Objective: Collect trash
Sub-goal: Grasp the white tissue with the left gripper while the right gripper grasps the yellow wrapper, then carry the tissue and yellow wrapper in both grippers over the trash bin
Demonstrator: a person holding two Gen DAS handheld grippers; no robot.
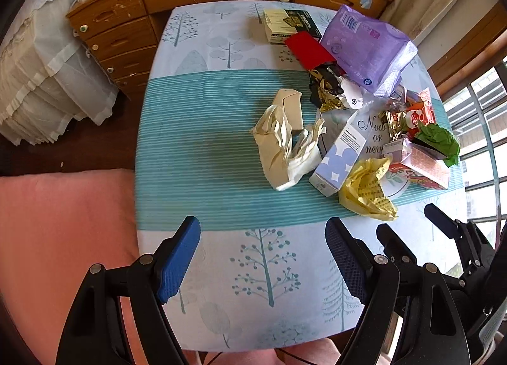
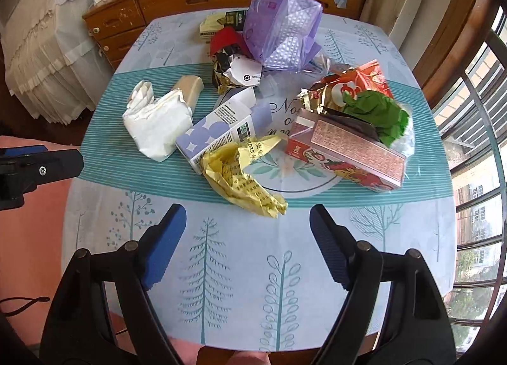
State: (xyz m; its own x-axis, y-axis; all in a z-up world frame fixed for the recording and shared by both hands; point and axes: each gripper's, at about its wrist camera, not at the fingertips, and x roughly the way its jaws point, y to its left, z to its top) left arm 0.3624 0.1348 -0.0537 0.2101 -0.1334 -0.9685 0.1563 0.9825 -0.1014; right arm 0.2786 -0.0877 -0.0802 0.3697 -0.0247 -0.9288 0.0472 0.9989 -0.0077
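Both grippers hover over the near edge of the table (image 2: 104, 212), spread wide and grasping nothing: left gripper (image 1: 263, 257), right gripper (image 2: 247, 244).

Trash location, left to right, from the right wrist view:
- crumpled white paper wrapper (image 2: 155, 124), apart from the main heap;
- lilac-and-white carton (image 2: 218, 130), lying on its side with its flap open; I cannot tell what is inside;
- crumpled yellow printed sheet (image 2: 244, 181), nearest my right gripper, leaning against the carton;
- pink box (image 2: 358, 149) on a red strawberry-print box, with green tissue (image 2: 377, 114) bunched at its open end;
- purple plastic pack (image 2: 282, 32) at the back.

No collection bin is in view.

Risks, as I judge them: pinching the yellow sheet may drag the carton with it; thin crumpled paper may slip or tear; disturbing the stacked heap may push items off the right edge.
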